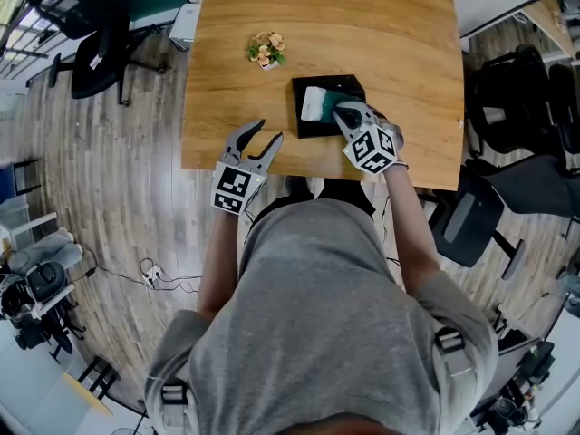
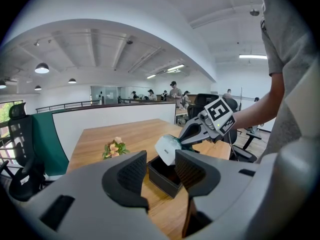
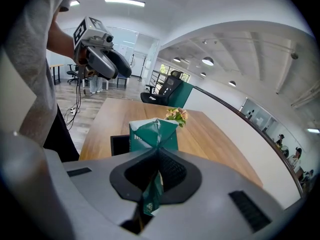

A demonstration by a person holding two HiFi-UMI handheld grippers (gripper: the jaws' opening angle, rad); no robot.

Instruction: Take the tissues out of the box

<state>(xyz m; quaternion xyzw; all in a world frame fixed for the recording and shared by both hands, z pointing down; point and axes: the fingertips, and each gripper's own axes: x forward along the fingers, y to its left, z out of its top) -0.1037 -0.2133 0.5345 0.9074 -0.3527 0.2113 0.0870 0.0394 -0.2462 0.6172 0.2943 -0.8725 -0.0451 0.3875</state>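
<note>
A black open box (image 1: 349, 89) sits near the table's front edge. Lifted partly out of it is a green and white pack of tissues (image 1: 315, 103), with my right gripper (image 1: 340, 112) shut on its wrapper. In the right gripper view the green pack (image 3: 154, 134) hangs just past the shut jaws (image 3: 157, 170), above the box (image 3: 118, 144). My left gripper (image 1: 269, 132) stands open and empty to the left of the box, over the table's front edge. In the left gripper view the box (image 2: 164, 178) and the raised pack (image 2: 167, 148) lie ahead of my left gripper (image 2: 160, 170).
A small bunch of flowers (image 1: 266, 50) stands on the wooden table (image 1: 390, 34) behind and left of the box. Office chairs (image 1: 95, 48) stand on the floor at both sides, and a white cabinet (image 1: 184, 24) is at the table's left edge.
</note>
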